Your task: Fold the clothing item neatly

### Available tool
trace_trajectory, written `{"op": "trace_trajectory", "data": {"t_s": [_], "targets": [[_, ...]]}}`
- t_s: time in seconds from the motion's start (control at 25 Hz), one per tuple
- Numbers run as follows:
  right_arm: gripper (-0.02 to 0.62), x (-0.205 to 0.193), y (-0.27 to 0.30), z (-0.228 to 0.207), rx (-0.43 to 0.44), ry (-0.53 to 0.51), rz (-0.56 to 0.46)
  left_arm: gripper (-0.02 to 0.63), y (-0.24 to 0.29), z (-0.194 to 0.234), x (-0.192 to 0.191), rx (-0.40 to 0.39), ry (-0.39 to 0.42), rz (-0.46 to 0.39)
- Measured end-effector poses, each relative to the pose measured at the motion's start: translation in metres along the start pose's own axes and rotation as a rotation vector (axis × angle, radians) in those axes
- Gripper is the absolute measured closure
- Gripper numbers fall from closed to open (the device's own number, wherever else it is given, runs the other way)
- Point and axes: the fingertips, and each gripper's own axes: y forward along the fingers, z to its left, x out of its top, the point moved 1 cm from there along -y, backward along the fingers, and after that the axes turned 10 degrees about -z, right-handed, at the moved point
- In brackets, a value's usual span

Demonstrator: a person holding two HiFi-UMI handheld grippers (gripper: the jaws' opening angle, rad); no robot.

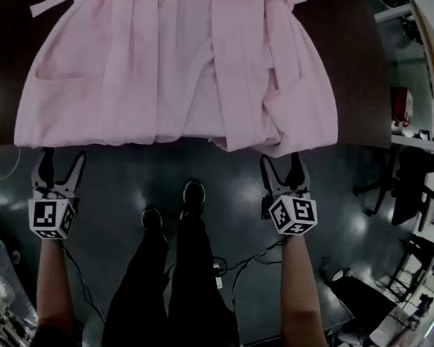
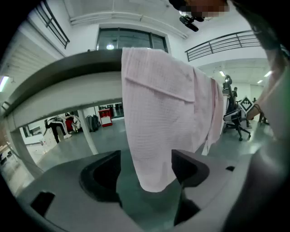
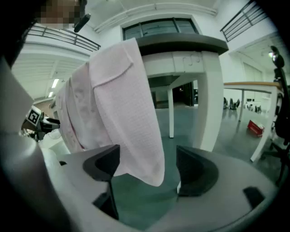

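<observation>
Pink robe [image 1: 180, 69] drapes over the table [image 1: 358, 90], hem hanging off its near edge. Left claw [image 1: 62, 160] and right claw [image 1: 283, 165] gape released, 1 hem corner lined up in each; best to clamp both corners evenly

Black trousers [image 1: 164, 296], black shoes [image 1: 194, 194], black-and-white marker cubes [image 1: 294, 215].

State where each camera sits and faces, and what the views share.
Head view: on the person's head, steeply down at the pink garment draped over the dark table; forearms, legs, shoes, left gripper, right gripper show.
Left gripper view: on that gripper, along its open jaws at a hanging garment corner; the person upper right.
Right gripper view: likewise, at the other corner; the person upper left.
Shared: all three show the garment.
</observation>
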Motion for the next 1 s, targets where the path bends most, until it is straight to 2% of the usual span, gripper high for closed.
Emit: {"op": "trace_trajectory", "data": {"t_s": [0.12, 0.28, 0.36, 0.4, 0.44, 0.52, 0.56, 0.8, 1.0], "targets": [[0.238, -0.005, 0.024, -0.007, 0.059, -0.079, -0.001, 0.268, 0.025, -0.003, -0.016, -0.074, 0.013, -0.026], [0.239, -0.007, 0.052, -0.003, 0.146, -0.144, 0.035, 0.27, 0.051, -0.028, -0.036, -0.218, 0.104, 0.026], [0.243, -0.01, 0.052, 0.007, 0.19, -0.166, 0.062, 0.273, 0.055, -0.037, -0.039, -0.253, 0.115, 0.035], [0.272, -0.01, 0.049, 0.012, 0.192, -0.162, 0.06, 0.296, 0.053, -0.04, -0.038, -0.256, 0.102, 0.037], [0.352, -0.009, 0.043, 0.015, 0.179, -0.151, 0.054, 0.369, 0.049, -0.042, -0.038, -0.252, 0.084, 0.041], [0.559, -0.007, 0.031, 0.022, 0.136, -0.121, 0.047, 0.522, 0.036, -0.045, -0.036, -0.247, 0.044, 0.063], [0.594, -0.006, 0.025, 0.026, 0.126, -0.103, 0.052, 0.573, 0.028, -0.048, -0.035, -0.258, 0.031, 0.075], [0.594, 0.012, -0.036, 0.063, 0.136, -0.021, 0.082, 0.578, -0.038, -0.093, 0.0, -0.419, 0.055, 0.075], [0.594, 0.075, -0.097, 0.092, 0.146, -0.013, 0.051, 0.578, -0.095, -0.117, 0.077, -0.512, -0.006, -0.017]]}}
